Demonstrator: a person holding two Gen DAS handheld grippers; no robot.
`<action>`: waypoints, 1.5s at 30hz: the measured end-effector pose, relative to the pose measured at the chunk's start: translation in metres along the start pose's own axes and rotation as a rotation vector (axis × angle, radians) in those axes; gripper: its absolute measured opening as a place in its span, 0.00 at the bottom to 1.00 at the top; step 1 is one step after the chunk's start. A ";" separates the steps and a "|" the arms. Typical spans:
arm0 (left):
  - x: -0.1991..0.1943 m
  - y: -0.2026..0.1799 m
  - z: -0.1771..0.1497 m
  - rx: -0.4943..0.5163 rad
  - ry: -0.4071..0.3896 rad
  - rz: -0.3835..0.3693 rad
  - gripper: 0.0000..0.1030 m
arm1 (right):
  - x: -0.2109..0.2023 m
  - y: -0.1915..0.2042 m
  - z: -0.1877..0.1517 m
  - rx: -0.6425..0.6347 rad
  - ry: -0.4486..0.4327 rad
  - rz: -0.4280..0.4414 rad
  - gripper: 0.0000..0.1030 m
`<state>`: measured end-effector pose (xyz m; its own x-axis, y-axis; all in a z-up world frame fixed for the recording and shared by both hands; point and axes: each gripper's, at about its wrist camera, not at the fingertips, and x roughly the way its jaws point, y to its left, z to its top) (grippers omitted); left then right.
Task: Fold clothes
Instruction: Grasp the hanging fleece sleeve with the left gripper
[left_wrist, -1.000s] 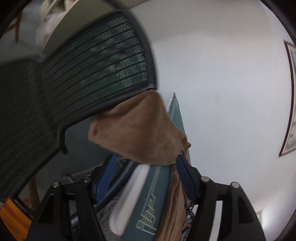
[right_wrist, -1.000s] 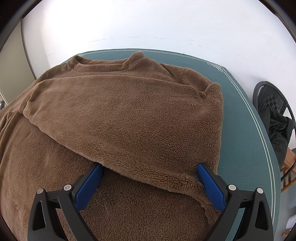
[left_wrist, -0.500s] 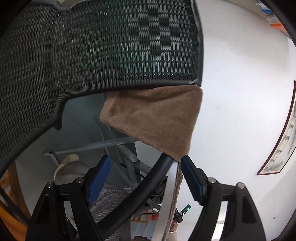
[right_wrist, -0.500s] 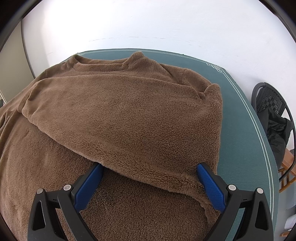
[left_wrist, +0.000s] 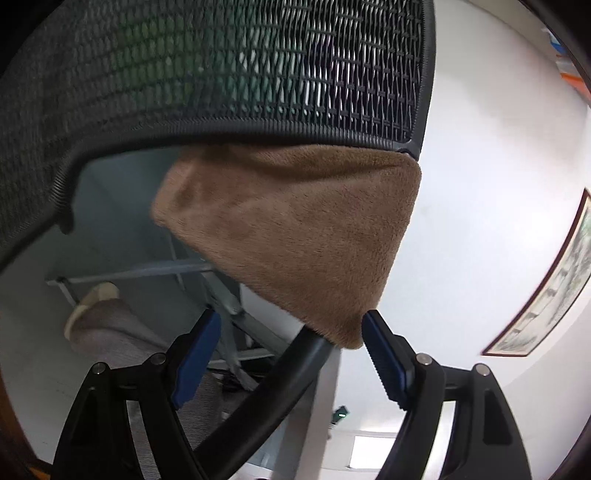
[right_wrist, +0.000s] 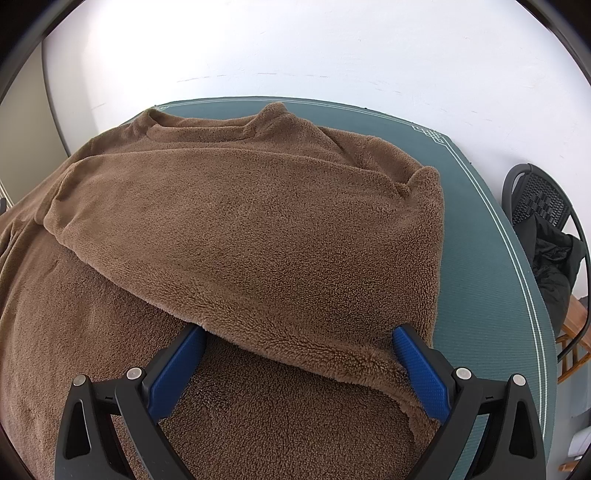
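Your right gripper (right_wrist: 295, 354) is tilted down over the brown fleece garment (right_wrist: 236, 229), jaws spread wide w/ both blue pads (right_wrist: 173, 373) resting on the fabric; a folded edge of the fleece runs across btwn them but the pads aren't pinching it, so nothing's gripped. The garment lies spread over the green table mat (right_wrist: 487, 295), covering most of it, w/ a big flap folded diagonally over the lower layer; the collar end sits toward the far edge near the white wall (right_wrist: 295, 44), and the left part runs out of view. A strip of bare mat shows along the right side. Beyond the mat's right edge there's a black mesh chair (right_wrist: 535, 199) w/ a dark jacket (right_wrist: 554, 262) draped on it. Your left gripper (left_wrist: 291, 332) is well off the tabletop, pointing roughly level at the mesh chair back (left_wrist: 221, 66). Its jaws have just been opening and stand wide apart, holding nothing. A hanging corner of the brown fleece (left_wrist: 303, 236) dangles from behind the chair back, its tip just beside the right pad (left_wrist: 384, 358); can't tell if they touch. A dark curved chair bar (left_wrist: 273, 395) crosses btwn the fingers. A framed picture (left_wrist: 554, 288) hangs on the wall at right.
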<state>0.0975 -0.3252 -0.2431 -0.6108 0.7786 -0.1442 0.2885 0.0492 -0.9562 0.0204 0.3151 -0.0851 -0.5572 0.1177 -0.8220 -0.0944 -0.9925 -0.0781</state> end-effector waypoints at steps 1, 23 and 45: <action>0.005 0.000 0.001 -0.013 0.009 -0.018 0.80 | 0.000 0.000 0.000 0.000 0.000 0.000 0.99; 0.016 -0.016 0.021 -0.086 -0.136 -0.201 0.79 | 0.000 0.000 0.001 0.002 0.003 0.002 0.99; -0.006 -0.140 0.023 0.165 -0.321 -0.028 0.10 | 0.001 0.000 0.000 0.004 0.002 0.003 0.99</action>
<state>0.0440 -0.3506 -0.1143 -0.8251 0.5406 -0.1646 0.1613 -0.0538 -0.9854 0.0197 0.3152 -0.0856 -0.5555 0.1142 -0.8236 -0.0958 -0.9927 -0.0731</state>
